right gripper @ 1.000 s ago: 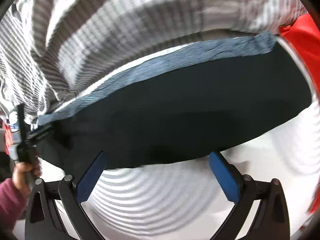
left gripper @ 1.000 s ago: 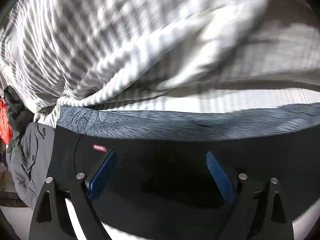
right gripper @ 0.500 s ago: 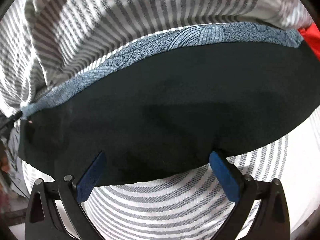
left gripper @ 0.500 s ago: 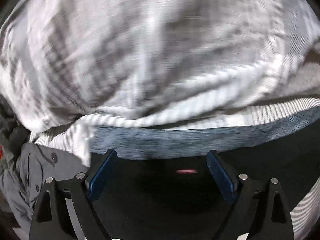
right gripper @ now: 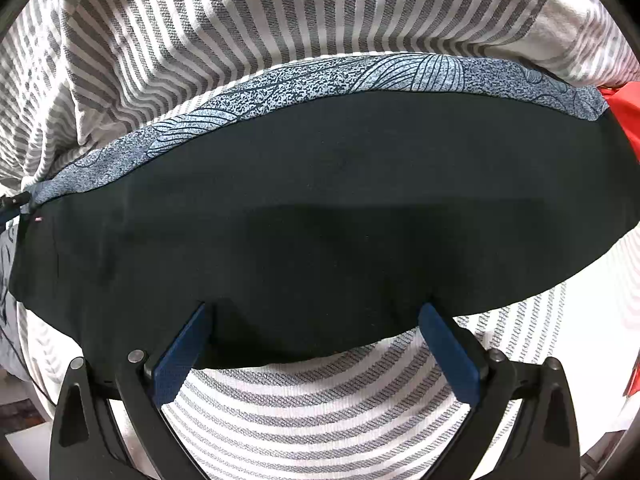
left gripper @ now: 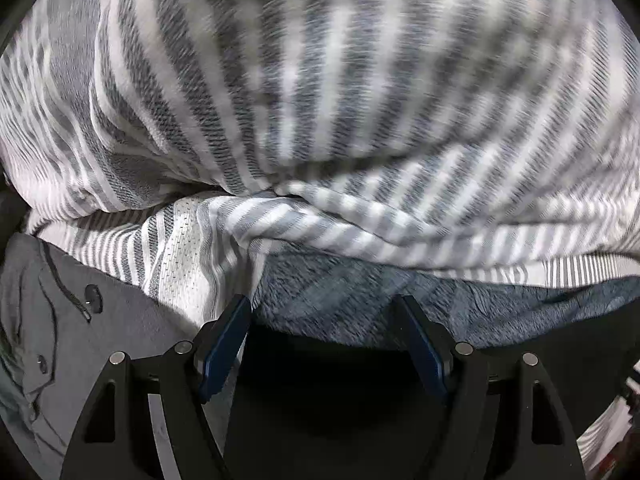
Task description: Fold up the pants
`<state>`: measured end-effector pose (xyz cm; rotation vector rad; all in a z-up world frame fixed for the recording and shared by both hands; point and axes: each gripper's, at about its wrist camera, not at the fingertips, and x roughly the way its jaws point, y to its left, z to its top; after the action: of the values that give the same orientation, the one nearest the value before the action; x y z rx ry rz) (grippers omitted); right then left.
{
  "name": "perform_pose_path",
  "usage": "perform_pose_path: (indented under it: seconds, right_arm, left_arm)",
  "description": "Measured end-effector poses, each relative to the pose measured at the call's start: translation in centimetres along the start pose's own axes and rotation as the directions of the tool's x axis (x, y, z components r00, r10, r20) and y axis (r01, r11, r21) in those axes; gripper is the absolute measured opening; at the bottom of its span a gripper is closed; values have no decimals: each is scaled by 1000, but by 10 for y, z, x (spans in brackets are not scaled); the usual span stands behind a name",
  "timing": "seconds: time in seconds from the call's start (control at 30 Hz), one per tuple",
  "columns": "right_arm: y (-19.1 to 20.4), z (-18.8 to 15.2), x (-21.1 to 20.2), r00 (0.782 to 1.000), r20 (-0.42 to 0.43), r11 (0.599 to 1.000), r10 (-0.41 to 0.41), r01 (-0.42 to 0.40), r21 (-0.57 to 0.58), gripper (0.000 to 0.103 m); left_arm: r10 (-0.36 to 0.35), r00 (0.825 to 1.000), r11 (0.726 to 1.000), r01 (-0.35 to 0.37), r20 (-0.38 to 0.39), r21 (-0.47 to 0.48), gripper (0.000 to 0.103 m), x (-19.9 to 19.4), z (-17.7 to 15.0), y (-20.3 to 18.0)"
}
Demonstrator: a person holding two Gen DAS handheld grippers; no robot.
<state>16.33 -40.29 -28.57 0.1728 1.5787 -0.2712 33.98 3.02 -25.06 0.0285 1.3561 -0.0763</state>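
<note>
A: Fingers?
B: Both sets spread, pinching nothing. Left gripper (left gripper: 323, 334) sits at the patterned blue band (left gripper: 360, 296) of the black pants (right gripper: 320, 220); right gripper (right gripper: 316, 338) at their near hem. Pants lie flat on the striped bedding (right gripper: 320, 412).
A: Risks?
B: Prob. the left closing on the striped blanket (left gripper: 320, 100) heaped over the band, so sheet lifts w/ pants. Grey garment (left gripper: 60, 300) and red cloth (right gripper: 624, 112) crowd the ends, could snag.
A: Containers?
B: None visible.
</note>
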Motion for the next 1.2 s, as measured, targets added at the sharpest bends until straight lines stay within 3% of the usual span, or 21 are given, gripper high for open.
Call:
perform_pose_path:
  seconds: [0.1,0.2,0.27,0.33,0.4,0.5,0.53,0.73,0.8,1.2]
  right_arm:
    - [-3,-2,-2,1000,4,1000,-8,8,0,103]
    - [-9,-3,-8,1000,4,1000,-1,1,21,103]
    - [-12,-1,-12,1000,9,999,7,-7,49,100]
    - [-15,0,-16,1000,14,997,-3,2,79,91]
    - [-20,1,-23,1000,20,993,-3,0,119,68]
    - [-24,3,-35,999,34,988,30,-34,152,42]
    - [-25,3,-38,998,38,986,42,-47,158,39]
    - [-7,2,-51,994,62,983,88,-97,157,38]
    - [1,1,-56,992,71,982,108,-117,145,38]
    - [41,5,-51,977,77,973,197,-204,110,38]
  left_arm:
    - [-26,998,999,25,-54,-30,77,20,4,17]
    - [-28,998,1000,27,-49,-7,77,23,3,18]
    - [-12,1000,1000,12,-29,8,65,18,1,13]
    - [29,1000,999,-28,-5,29,40,6,-1,-6]
    - [43,999,999,-43,13,33,30,-3,-4,-10]
    - [30,999,999,-31,41,23,16,-17,-7,-15]
    - [34,998,999,-35,50,24,16,-21,-6,-16]
    - [22,997,999,-25,78,34,15,-42,-5,-32]
    - [6,997,1000,-7,81,23,8,-46,-11,-18]
    - [17,998,1000,-17,61,-15,8,-20,-17,22]
